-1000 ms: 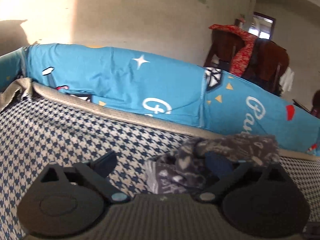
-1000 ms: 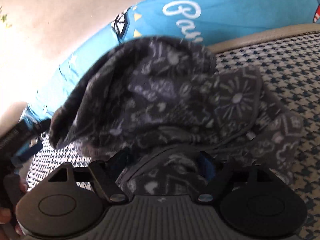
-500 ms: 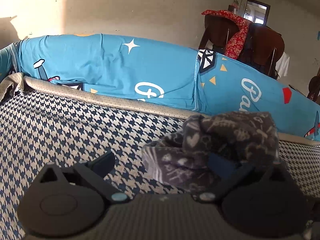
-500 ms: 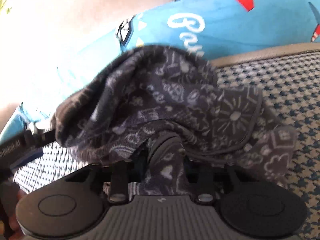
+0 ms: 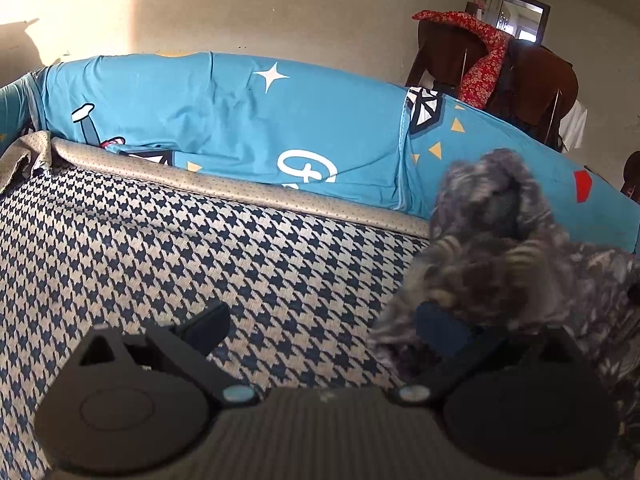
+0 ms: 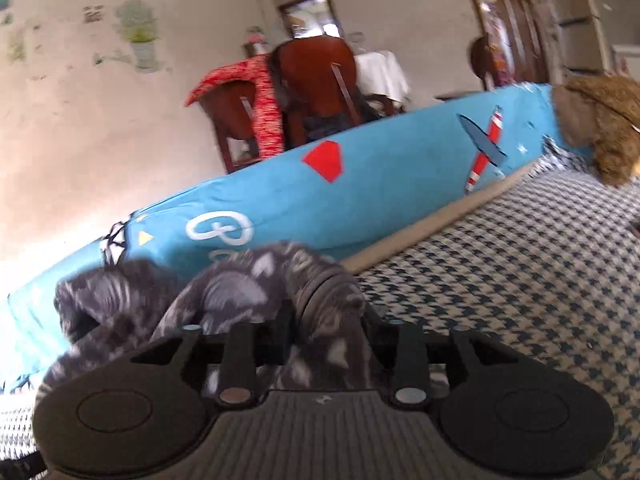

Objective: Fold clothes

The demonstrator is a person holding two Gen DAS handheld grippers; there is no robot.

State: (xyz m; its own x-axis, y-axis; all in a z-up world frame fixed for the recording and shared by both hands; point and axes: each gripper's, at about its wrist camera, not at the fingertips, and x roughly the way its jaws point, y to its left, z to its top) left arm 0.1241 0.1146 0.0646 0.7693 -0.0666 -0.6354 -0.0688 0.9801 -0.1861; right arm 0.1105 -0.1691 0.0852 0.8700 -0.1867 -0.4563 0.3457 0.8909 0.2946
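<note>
While my right gripper (image 6: 324,320) has a bunched fold of the dark garment (image 6: 256,284) between its fingers, pinched narrow though easing apart just now, I'd judge the step is lifting the cloth clear of the mat (image 5: 168,248) to shake it open. To do it well I'd firm that pinch first, then bring my left gripper (image 5: 320,324), whose fingers stand wide apart and empty over the mat just left of the garment, onto a free edge, not the wad. The garment hangs crumpled above the mat, this side of the blue bolster (image 5: 248,120). It is motion-blurred in both views, so I cannot find a hem, a sleeve or tell what kind of clothing it is. Beyond the bolster, a chair (image 6: 316,92) with red cloth (image 6: 264,108) is only partly visible.
</note>
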